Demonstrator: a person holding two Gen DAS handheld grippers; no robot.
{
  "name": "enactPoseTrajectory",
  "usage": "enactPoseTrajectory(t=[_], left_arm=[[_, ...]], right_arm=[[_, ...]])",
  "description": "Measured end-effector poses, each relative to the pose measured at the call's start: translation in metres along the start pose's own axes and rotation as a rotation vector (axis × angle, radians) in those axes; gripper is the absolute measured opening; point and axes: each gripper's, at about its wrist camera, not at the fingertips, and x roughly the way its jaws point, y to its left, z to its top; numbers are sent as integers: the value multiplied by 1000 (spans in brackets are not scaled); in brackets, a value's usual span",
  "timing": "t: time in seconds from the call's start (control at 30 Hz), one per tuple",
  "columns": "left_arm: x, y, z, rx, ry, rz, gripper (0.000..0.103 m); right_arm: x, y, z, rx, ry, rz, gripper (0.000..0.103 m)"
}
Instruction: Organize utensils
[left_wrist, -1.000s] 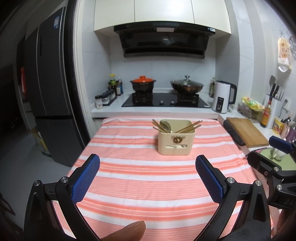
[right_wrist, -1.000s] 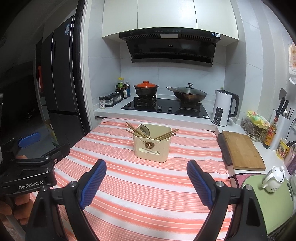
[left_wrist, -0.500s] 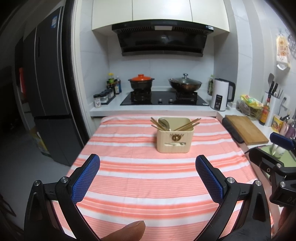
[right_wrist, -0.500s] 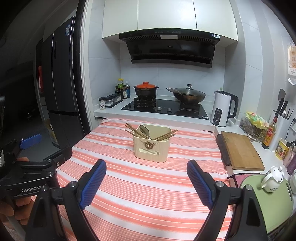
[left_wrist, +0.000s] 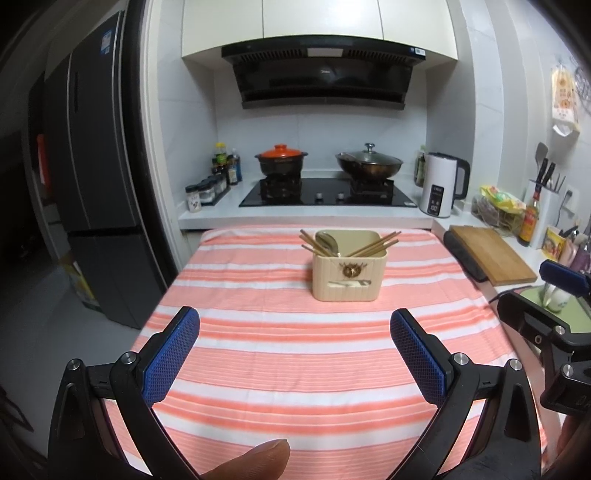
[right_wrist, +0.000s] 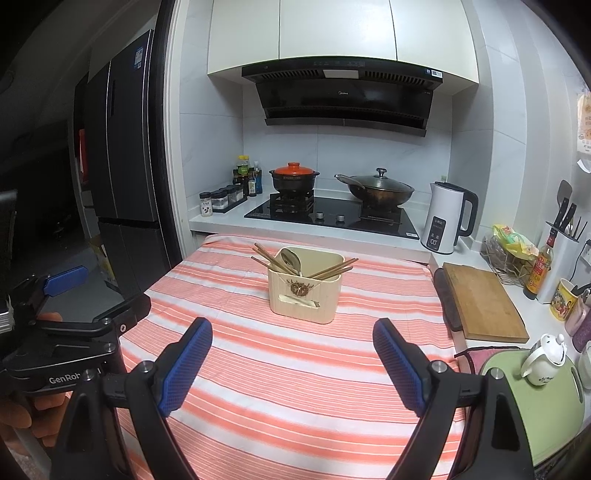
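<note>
Hovering over the near edge of the striped table (left_wrist: 295, 369), the left gripper (left_wrist: 295, 354) has its blue pads spread wide with nothing but cloth between them, and a fingertip (left_wrist: 255, 458) shows at the bottom of its view. The right gripper (right_wrist: 291, 365) stands just as wide and as empty, to the right of the left one and likewise above the near edge. Compared with a second ago, almost nothing has changed: neither gripper has shifted or turned, the openings are the same, and only the framing drifts a little. Toward the far edge, near the middle of the table's width, the cream utensil holder (right_wrist: 303, 295) stands upright, well apart from both grippers. Wooden chopsticks (right_wrist: 266, 258) lean out of it to the left and right, and a metal spoon (right_wrist: 291, 260) stands among them. No utensil lies loose on the cloth. Judging by that stillness and the filled holder, either the sorting is finished or it has yet to begin; nothing is in hand. Beyond the far edge sit the stove (right_wrist: 332, 218) with its pots and a white kettle (right_wrist: 443, 221).
</note>
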Motion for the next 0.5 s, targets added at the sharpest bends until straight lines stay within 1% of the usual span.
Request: enactPoseTrajectory(t=[0.5], left_arm=[[2,1,-2,0,9,-14,103]], right_arm=[[1,3,2,-2,2,3,90]])
